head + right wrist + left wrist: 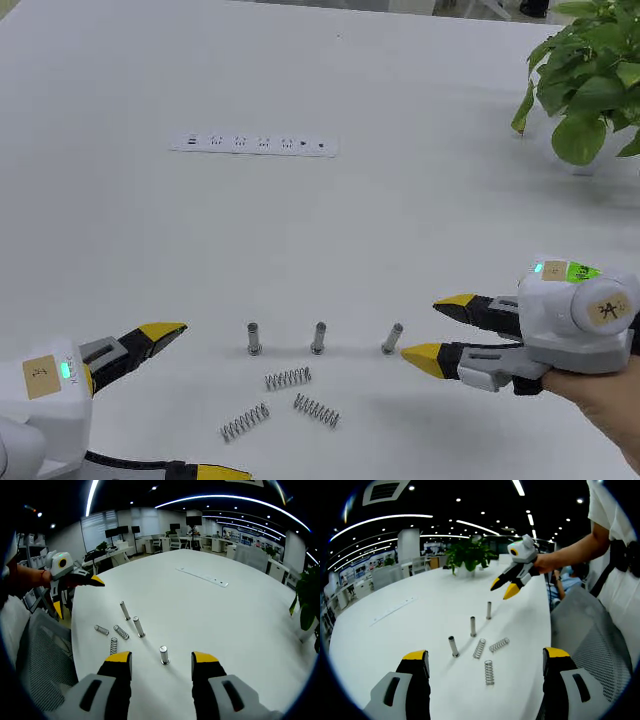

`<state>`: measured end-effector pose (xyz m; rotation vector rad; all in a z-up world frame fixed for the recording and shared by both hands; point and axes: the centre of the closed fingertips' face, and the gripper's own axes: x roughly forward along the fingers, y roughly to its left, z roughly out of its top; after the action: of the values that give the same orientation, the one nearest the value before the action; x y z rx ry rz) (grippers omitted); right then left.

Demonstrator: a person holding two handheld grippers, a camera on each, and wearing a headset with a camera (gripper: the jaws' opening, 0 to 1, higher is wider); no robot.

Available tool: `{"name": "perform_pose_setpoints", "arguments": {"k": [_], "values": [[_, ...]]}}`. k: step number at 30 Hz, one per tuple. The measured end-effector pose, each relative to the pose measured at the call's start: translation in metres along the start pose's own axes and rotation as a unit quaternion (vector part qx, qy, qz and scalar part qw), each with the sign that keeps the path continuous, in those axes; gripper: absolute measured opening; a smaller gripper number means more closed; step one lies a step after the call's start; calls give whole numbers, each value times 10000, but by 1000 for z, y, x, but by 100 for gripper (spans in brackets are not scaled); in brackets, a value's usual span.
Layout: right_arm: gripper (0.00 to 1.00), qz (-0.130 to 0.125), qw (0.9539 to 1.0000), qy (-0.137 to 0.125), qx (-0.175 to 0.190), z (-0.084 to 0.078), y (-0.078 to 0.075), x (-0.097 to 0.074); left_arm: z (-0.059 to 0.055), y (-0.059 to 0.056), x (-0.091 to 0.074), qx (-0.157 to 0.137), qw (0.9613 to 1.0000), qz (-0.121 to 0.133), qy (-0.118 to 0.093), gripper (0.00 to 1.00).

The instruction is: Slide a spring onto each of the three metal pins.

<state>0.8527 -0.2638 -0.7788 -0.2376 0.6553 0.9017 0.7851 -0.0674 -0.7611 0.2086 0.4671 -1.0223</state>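
Observation:
Three short metal pins (254, 338) (318, 337) (392, 338) stand upright in a row on the white table (300, 240). Three loose springs (288, 378) (245, 422) (316, 409) lie flat just in front of them. My right gripper (422, 327) hovers open beside the rightmost pin, whose top sits between its tips in the right gripper view (164, 655). My left gripper (210, 400) is open at the lower left, level with the springs, holding nothing. In the left gripper view the pins (473, 626) and springs (489, 672) lie ahead of its wide-apart jaws.
A white power strip (255, 144) lies flat further back on the table. A potted green plant (590, 80) stands at the far right. A grey mesh chair (600, 640) sits off the table's near edge, and a person's arm (570, 555) holds the right gripper (502, 587).

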Motion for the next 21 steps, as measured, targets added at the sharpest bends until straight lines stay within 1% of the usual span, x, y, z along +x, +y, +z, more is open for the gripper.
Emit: {"name": "perform_pose_setpoints", "arguments": {"k": [5,8,10,13,15,16,18,19,20,21], "values": [[57,108,9999,-40,-77,-1,3,-6,-3,3,-1,21,10000,48,81,93],[63,151,9998,-84,-141,-1,4,-11,-6,4,-1,48,9998,59,180,92],[66,179,9997,-77,-153,-5,2,-13,-8,4,-1,101,9996,70,246,91],[69,203,9996,-64,-200,-11,0,-18,-11,5,0,72,9993,93,353,87],[71,216,9996,-58,-198,-15,-1,-20,-15,4,1,113,9987,94,490,84],[72,228,9995,-58,-195,-16,-2,-22,-19,4,2,121,9981,91,603,83],[73,234,9995,-36,-191,-19,-1,-23,-22,4,4,153,9973,104,705,79],[74,236,9995,-21,-192,-21,0,-24,-25,4,5,122,9968,106,788,77],[74,239,9995,-19,-190,-22,1,-25,-27,3,6,53,9960,112,884,76],[74,243,9995,-20,-191,-24,1,-26,-35,3,6,-36,9937,120,1111,73]]}}
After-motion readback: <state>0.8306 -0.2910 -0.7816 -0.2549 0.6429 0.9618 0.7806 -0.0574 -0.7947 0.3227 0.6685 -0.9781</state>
